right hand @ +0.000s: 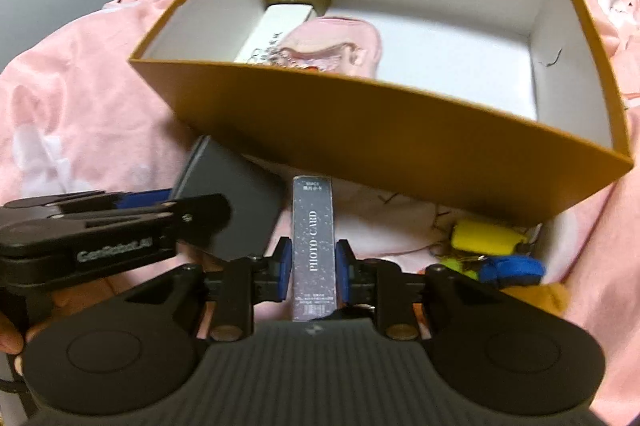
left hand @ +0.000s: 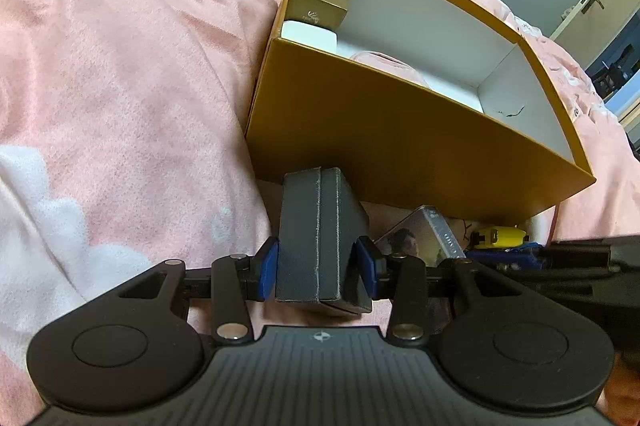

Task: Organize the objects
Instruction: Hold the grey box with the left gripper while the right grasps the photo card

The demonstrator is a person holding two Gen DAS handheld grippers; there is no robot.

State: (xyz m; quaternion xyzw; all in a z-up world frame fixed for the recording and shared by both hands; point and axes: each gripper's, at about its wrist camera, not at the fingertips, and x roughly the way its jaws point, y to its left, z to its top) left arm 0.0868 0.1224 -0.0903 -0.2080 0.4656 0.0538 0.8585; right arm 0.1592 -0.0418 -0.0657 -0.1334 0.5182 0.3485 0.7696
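Two items are pinched: grey case [left hand: 316,238] by left fingers [left hand: 269,268], photo-card box [right hand: 313,246] by right fingers [right hand: 283,268]; orange box [right hand: 400,129] lies directly ahead.

My left hand-held gripper [left hand: 318,268] is clamped on something, pointing forward. My right hand-held gripper [right hand: 312,268] is clamped too, just beside it.

Readable lettering on two things

"PHOTO·CARD" runs lengthwise in pale capitals along the silver-grey box [right hand: 313,250] clamped in the right gripper [right hand: 313,268]; the smaller lines at its far and near ends are too fine to read. "GenRobot.AI" stands on the side of the left gripper [right hand: 116,226]. The white box [right hand: 276,29] carries unreadable print.
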